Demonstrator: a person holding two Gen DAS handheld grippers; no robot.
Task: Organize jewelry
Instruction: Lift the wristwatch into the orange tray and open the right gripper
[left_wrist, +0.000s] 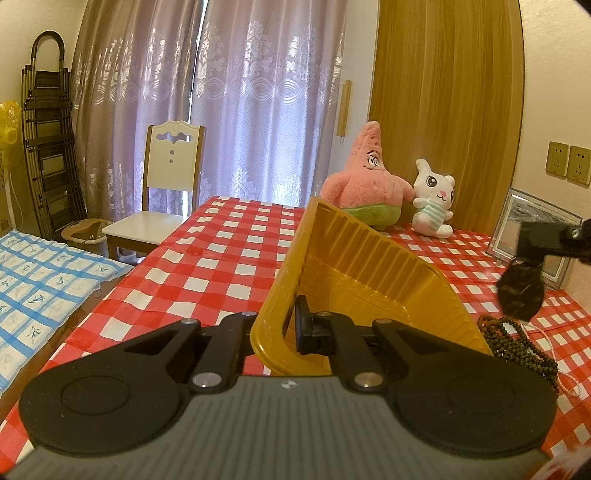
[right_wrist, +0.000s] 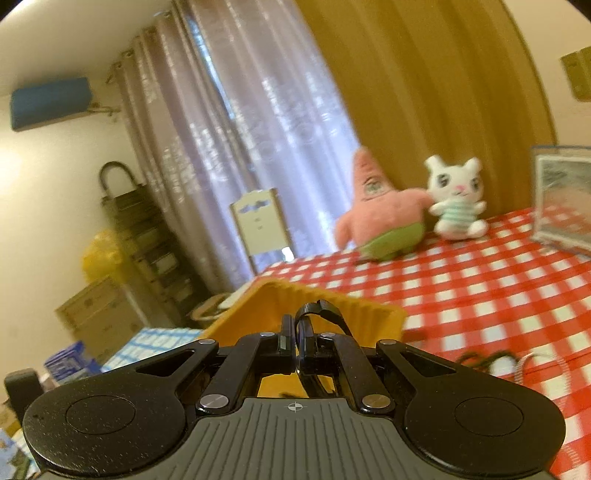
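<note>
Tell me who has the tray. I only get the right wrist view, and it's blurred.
Observer: The left gripper. Its jaws are shut on the near rim of the yellow tray, which is tilted steeply.
Operator: Black band is in my right gripper. Anything in the tray already?
Observer: No jewelry on the inside that shows; the lowest part is hidden behind the gripper.
Operator: What's the dark smear on the table right of the tray?
Observer: A heap of brown bead necklace, with a pale bead string beside it.
</note>
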